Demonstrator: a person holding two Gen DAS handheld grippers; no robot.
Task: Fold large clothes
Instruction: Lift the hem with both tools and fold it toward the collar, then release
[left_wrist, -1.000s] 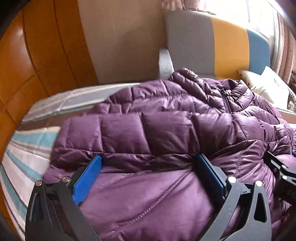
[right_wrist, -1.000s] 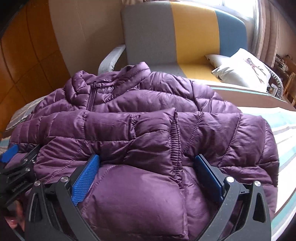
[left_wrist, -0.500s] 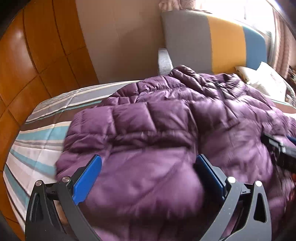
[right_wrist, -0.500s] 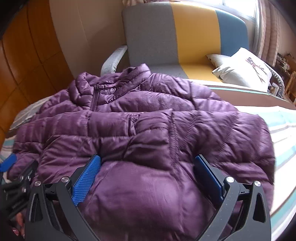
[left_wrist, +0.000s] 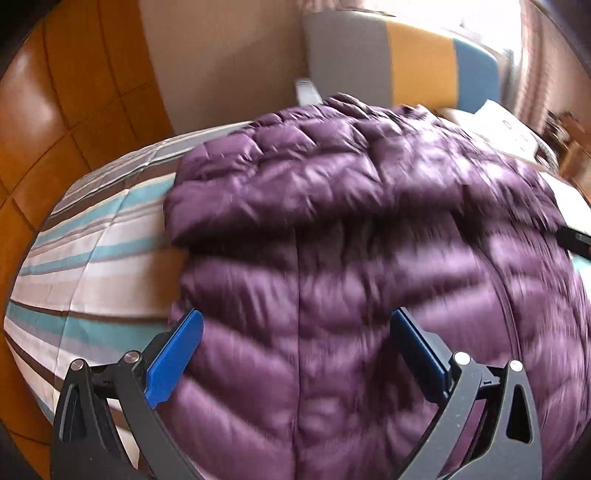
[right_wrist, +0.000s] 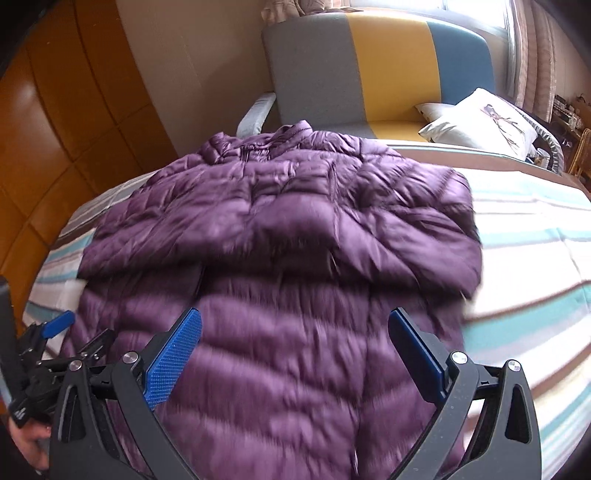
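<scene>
The puffy purple jacket (right_wrist: 280, 236) lies spread on the striped bed (right_wrist: 535, 236) for folding, and both the left gripper (left_wrist: 295, 354) and the right gripper (right_wrist: 295, 350) hang wide open over its near end, holding nothing.

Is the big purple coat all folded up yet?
Not yet. The sleeves look folded across the purple coat on the striped bed. The left gripper and right gripper are both open above its bottom part. That bottom half is not yet folded up.
</scene>
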